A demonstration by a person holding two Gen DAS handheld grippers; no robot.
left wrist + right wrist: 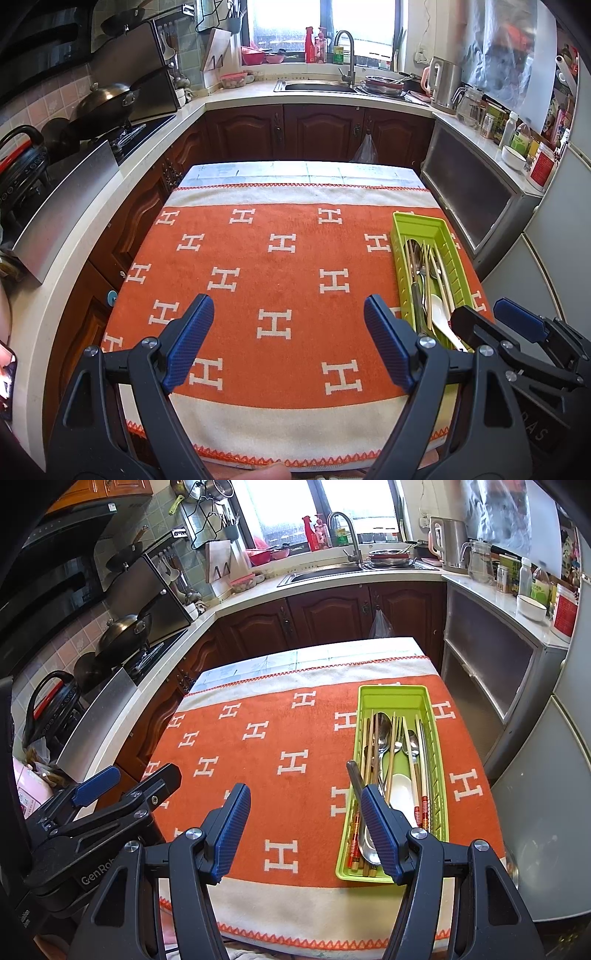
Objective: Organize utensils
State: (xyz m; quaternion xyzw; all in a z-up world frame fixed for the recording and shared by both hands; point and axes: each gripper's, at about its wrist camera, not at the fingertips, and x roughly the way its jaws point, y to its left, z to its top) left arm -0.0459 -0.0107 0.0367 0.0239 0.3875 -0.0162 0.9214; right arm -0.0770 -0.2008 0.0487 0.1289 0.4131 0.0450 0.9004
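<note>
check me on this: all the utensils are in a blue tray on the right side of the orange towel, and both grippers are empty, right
Nearly. The tray is lime green, not blue, as the right wrist view shows. The rest stands: the utensils all lie in it on the right of the orange towel, and the left gripper and right gripper are empty.

Both wrist views look steeply down, sharing the orange towel [280,258] and green tray [391,701].

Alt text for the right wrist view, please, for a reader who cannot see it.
A green tray of spoons, forks and chopsticks lies on an orange towel covering a kitchen table. The open right gripper hovers empty near it; the left gripper is alongside.
</note>
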